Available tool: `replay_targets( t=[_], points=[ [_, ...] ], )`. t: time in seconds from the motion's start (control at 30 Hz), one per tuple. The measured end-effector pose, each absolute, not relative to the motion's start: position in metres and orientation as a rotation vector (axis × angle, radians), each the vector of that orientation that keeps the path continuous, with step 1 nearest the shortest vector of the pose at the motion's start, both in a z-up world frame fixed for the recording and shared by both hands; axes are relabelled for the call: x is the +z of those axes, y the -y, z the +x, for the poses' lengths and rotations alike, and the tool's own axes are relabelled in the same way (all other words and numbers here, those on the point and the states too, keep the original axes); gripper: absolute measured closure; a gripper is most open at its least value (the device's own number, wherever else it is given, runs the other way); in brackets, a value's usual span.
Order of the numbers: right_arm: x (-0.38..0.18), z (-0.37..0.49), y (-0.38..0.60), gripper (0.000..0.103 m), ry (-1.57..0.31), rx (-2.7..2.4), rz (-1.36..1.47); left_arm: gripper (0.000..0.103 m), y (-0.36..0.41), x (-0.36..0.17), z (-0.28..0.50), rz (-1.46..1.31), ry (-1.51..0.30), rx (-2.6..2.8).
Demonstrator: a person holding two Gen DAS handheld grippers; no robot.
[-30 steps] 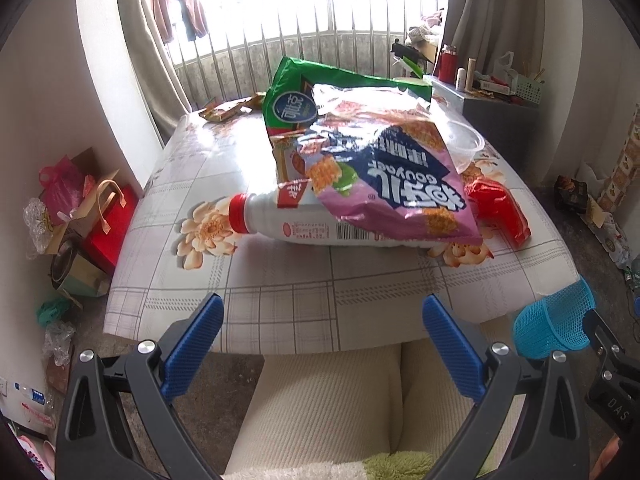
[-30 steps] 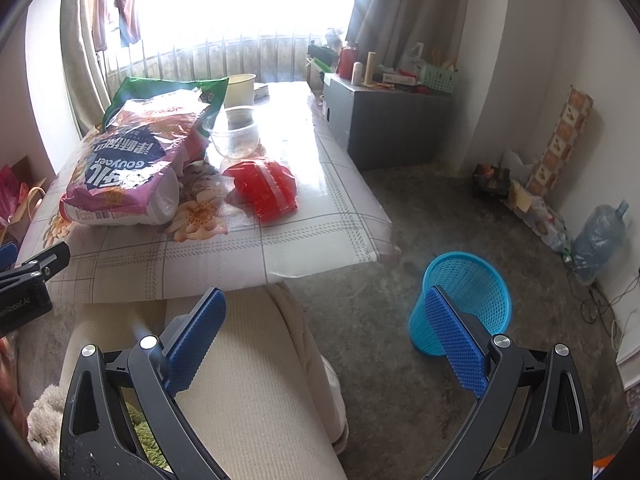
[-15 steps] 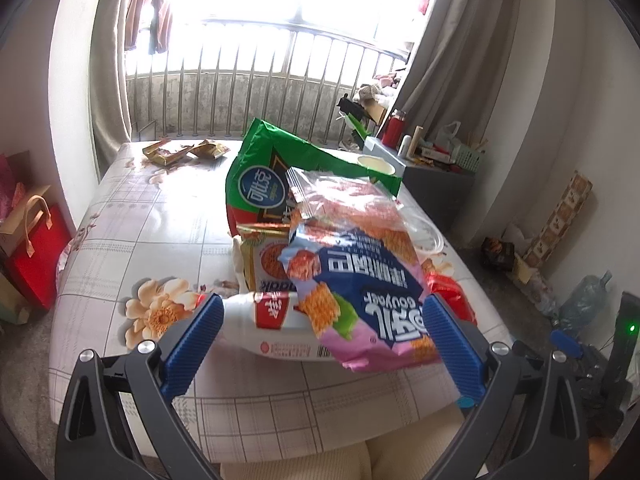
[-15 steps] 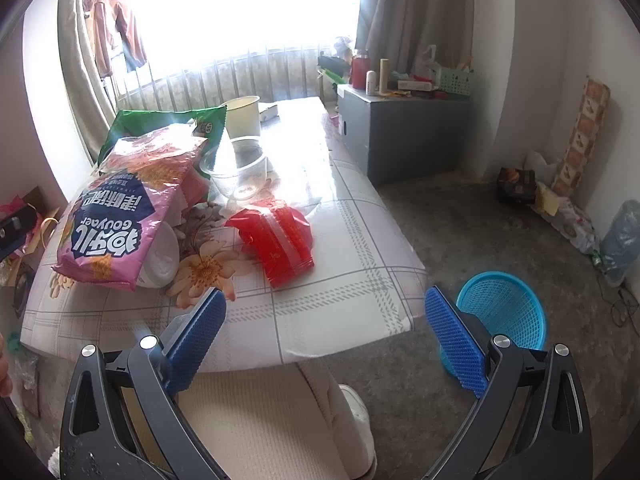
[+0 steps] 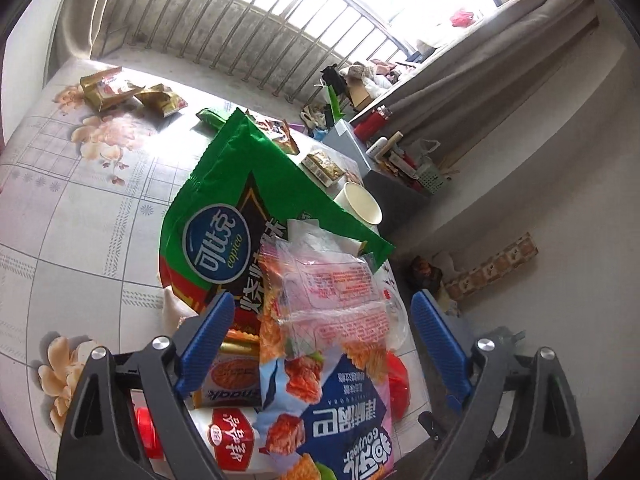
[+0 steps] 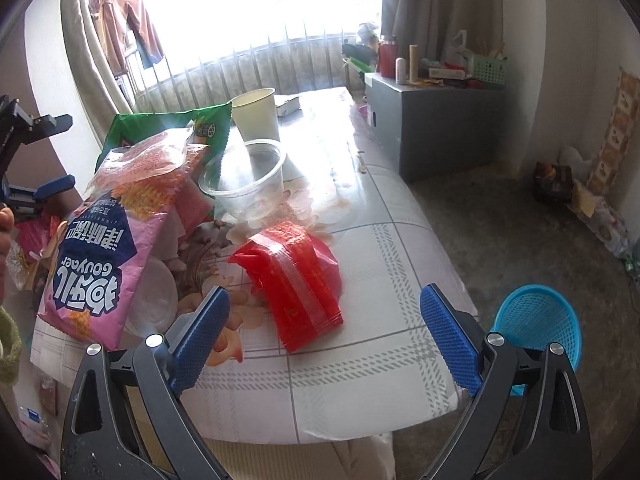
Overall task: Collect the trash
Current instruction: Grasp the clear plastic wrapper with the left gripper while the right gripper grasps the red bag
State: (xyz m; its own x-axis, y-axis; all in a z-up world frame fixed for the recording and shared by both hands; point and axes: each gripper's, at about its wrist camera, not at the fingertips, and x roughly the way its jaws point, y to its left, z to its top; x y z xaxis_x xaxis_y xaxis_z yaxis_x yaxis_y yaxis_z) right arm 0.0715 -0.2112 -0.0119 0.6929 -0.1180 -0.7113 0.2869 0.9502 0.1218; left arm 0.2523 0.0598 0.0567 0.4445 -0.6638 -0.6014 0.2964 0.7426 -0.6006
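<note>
1. The trash sits in a heap on the tabletop (image 6: pixel 384 248), on its left half as the right camera sees it. A pink snack bag (image 5: pixel 320 320) lies on top of a green chip bag (image 5: pixel 224 200) and a white bottle with a red cap (image 5: pixel 228 440).
2. A red packet (image 6: pixel 296 280) lies flat by itself near the front edge of the tabletop, just right of the heap.
3. A clear plastic bowl (image 6: pixel 244 184) and a paper cup (image 6: pixel 256 116) stand behind the red packet.
4. Small gold wrappers (image 5: pixel 128 92) lie far off, near the back edge by the window bars.
5. The left gripper (image 5: pixel 320 344) hangs over the heap. Its jaws are wide apart and have just been closing a little. The pink snack bag is between them, but the pads do not touch it.
6. The right gripper (image 6: pixel 324 336) is wide open with nothing in it. It hangs over the front edge, with the red packet just ahead.
7. The right side of the tabletop is bare, so there is room to move there.
8. A blue basket (image 6: pixel 536 328) stands on the floor, just past the front right corner of the tabletop.
</note>
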Motion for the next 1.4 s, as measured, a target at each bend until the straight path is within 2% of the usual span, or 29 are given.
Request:
replay_targets(
  t=[0.07, 0.3, 0.47, 0.57, 0.63, 0.77, 1.1, 1.4],
  points=[
    [-0.015, 0.076, 0.213, 0.012, -0.789, -0.214, 0.242, 0.027, -0.061, 0.050, 0.268, -0.476, -0.984, -0.622],
    [-0.028, 0.091, 0.218, 0.016, -0.822, -0.186, 0.247, 0.046, -0.053, 0.033, 0.295, -0.499, -1.089, -0.622],
    [-0.029, 0.097, 0.213, 0.018, -0.818, -0.166, 0.208, 0.073, -0.051, 0.026, 0.302, -0.518, -1.119, -0.617],
    [-0.031, 0.100, 0.209, 0.024, -0.827, -0.158, 0.189, 0.083, -0.054, 0.022, 0.303, -0.533, -1.123, -0.616],
    [-0.033, 0.102, 0.208, 0.029, -0.839, -0.152, 0.186, 0.085, -0.057, 0.021, 0.303, -0.548, -1.112, -0.625],
    [-0.038, 0.104, 0.208, 0.045, -0.862, -0.154, 0.187, 0.090, -0.063, 0.025, 0.300, -0.582, -1.074, -0.652],
    [-0.035, 0.098, 0.207, 0.077, -0.847, -0.173, 0.181, 0.092, -0.072, 0.055, 0.287, -0.621, -0.924, -0.730],
    [-0.021, 0.088, 0.218, 0.085, -0.790, -0.206, 0.216, 0.094, -0.072, 0.093, 0.262, -0.609, -0.796, -0.790]
  ],
)
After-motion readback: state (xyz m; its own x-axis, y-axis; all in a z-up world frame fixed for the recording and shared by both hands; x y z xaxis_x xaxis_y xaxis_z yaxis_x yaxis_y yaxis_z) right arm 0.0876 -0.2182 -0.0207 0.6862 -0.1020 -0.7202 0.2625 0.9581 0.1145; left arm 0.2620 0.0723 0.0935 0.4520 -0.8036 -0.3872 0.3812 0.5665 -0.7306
